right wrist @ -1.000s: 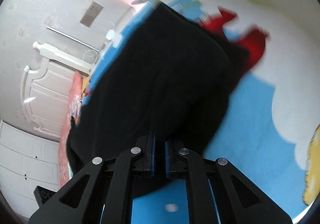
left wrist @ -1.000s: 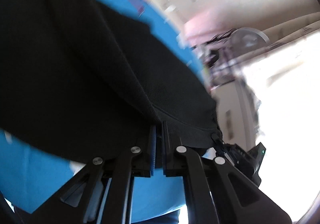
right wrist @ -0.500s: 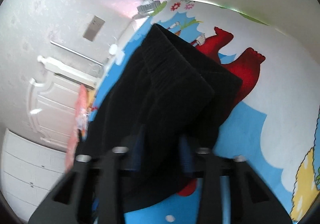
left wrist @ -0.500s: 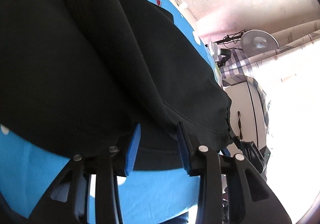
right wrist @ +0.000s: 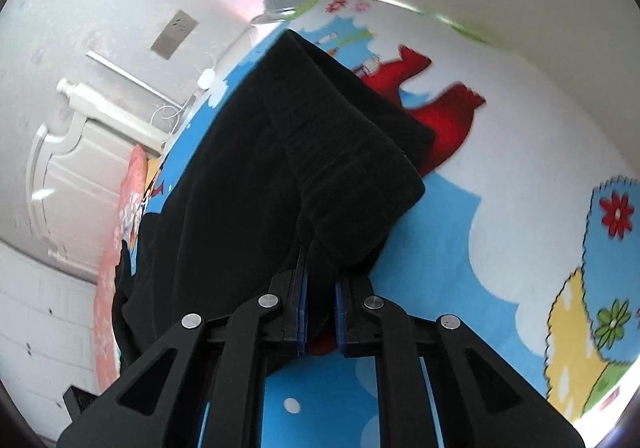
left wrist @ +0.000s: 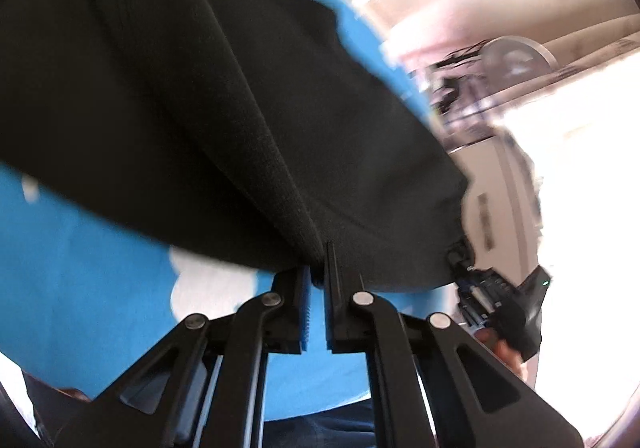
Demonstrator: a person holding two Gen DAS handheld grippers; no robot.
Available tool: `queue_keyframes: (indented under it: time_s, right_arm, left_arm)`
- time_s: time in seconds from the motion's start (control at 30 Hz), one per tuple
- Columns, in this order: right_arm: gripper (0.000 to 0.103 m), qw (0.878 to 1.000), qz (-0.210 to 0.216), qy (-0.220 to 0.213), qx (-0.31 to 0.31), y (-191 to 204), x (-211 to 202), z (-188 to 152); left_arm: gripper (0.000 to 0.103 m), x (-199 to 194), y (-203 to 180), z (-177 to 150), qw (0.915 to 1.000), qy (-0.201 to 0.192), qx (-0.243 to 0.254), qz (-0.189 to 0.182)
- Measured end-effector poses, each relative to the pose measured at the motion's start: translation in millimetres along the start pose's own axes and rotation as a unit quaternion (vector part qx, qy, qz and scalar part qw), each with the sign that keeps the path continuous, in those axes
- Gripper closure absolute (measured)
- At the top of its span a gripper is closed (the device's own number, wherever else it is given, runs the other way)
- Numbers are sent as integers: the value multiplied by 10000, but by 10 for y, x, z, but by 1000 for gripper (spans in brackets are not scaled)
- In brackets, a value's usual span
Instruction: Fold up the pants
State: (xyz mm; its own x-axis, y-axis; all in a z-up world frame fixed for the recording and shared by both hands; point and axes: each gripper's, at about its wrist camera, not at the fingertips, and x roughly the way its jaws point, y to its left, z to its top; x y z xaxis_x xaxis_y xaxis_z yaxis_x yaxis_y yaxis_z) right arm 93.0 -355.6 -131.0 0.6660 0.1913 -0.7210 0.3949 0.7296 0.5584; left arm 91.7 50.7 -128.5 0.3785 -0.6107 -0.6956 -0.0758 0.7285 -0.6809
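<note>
Black pants (left wrist: 200,107) lie in thick folds on a bed sheet printed with blue and white cartoon shapes (left wrist: 80,248). My left gripper (left wrist: 318,276) is at the near hem, its jaws closing together with a ridge of the fabric pinched at the tips. In the right wrist view the pants (right wrist: 280,167) stretch away as a bunched stack over a red figure on the sheet (right wrist: 520,127). My right gripper (right wrist: 320,288) is at their near edge, jaws closing narrow with a wad of black cloth pressed between the blue pads.
A fan (left wrist: 516,55) and a white unit stand past the bed's right side. A hand with a black device (left wrist: 508,312) shows at the pants' right corner. A white headboard (right wrist: 80,151), a pink pillow (right wrist: 120,228) and a fan base (right wrist: 284,3) edge the bed.
Half a second ago both grippers stood open around the pants' edge. Both are now closed on the fabric, and the left one has shifted a little along the hem.
</note>
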Motion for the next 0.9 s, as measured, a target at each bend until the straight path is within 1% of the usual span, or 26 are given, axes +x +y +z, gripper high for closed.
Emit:
queue_keyframes:
  time_s: [0.03, 0.1, 0.13, 0.17, 0.2, 0.23, 0.3, 0.33, 0.37, 0.4, 0.43, 0.47, 0.5, 0.53, 0.57, 0.6, 0.63, 0.67, 0.7, 0.73, 0.77, 0.8, 0.83, 0.87, 0.9]
  right_arm:
    - [93, 9999, 44, -66, -84, 37, -50, 9]
    - [93, 9992, -24, -237, -312, 112, -112, 26]
    - [93, 9993, -73, -220, -304, 108, -96, 25]
    - [93, 9996, -138, -107, -216, 62, -29, 22]
    - [93, 9997, -169, -23, -148, 13, 23, 12]
    - [95, 9998, -134, -44, -113, -38, 65, -4]
    - [95, 9989, -270, -126, -363, 7, 41, -31]
    - [94, 9983, -344, -146, -452, 26, 41, -43]
    - [94, 9980, -378, -149, -491, 31, 47, -45]
    - [94, 9979, -395, -142, -500, 27, 47, -43]
    - [94, 9978, -419, -124, -501, 27, 47, -38]
    - [94, 9977, -441, -113, -510, 28, 49, -33]
    - [94, 9976, -451, -108, -518, 30, 45, -35]
    - [94, 9973, -478, -106, -541, 39, 46, -37]
    - [94, 9971, -497, -107, -561, 45, 49, -41]
    - [94, 9970, -510, -106, -576, 53, 49, -43]
    - [94, 9970, -507, -99, -575, 52, 48, -42]
    - [94, 9972, -492, -96, -559, 45, 46, -41]
    - [94, 9974, -478, -96, -533, 39, 48, -40]
    - [94, 9974, -480, -109, -519, 32, 46, -44]
    - [94, 9973, -499, -120, -526, 45, 42, -51]
    - [94, 9971, -526, -128, -540, 53, 41, -56]
    - [94, 9969, -551, -118, -543, 59, 39, -57]
    - [94, 9970, -548, -104, -532, 56, 38, -55]
    - [94, 9972, -536, -90, -522, 51, 37, -52]
  left_arm:
    - [98, 5, 71, -12, 10000, 44, -68, -23]
    - [99, -72, 76, 31, 9999, -54, -42, -138]
    - [98, -119, 17, 42, 9997, -146, 105, -139]
    - [98, -123, -27, 33, 9996, -164, 201, -96]
    - [98, -99, -33, 19, 9997, -113, 227, -21]
    - [98, -49, 34, 6, 9998, 13, 162, 80]
    - [94, 36, 170, 8, 9997, 224, -119, 50]
    - [92, -8, 185, 20, 9996, 252, -116, 21]
    - [81, -89, 136, 33, 9997, 245, 32, 64]
    - [74, -209, 82, 56, 9996, 167, 213, 18]
    - [59, -421, 21, 124, 9989, -55, 456, -70]
    - [50, -619, 4, 213, 9973, -321, 653, 25]
    - [48, -904, -19, 423, 9907, -832, 939, 533]
    - [43, -1074, -22, 610, 9811, -1209, 1084, 1054]
    - [38, -1202, 0, 838, 9688, -1523, 1172, 1565]
    - [36, -1283, 47, 1138, 9547, -1745, 1227, 2072]
    - [35, -1295, 140, 1559, 9410, -1796, 1214, 2598]
    - [35, -1264, 214, 1872, 9320, -1765, 1116, 2963]
    - [35, -1178, 292, 2260, 9228, -1657, 1073, 3309]
    - [35, -1022, 289, 2541, 9181, -1506, 1178, 3471]
    - [35, -867, 331, 2777, 9152, -1308, 1259, 3598]
    - [35, -678, 385, 3020, 9152, -1087, 1192, 3692]
    - [35, -430, 462, 3310, 9115, -892, 978, 3895]
    - [40, -277, 548, 3486, 9062, -763, 827, 4076]
    - [43, -116, 614, 3668, 9050, -584, 639, 4166]
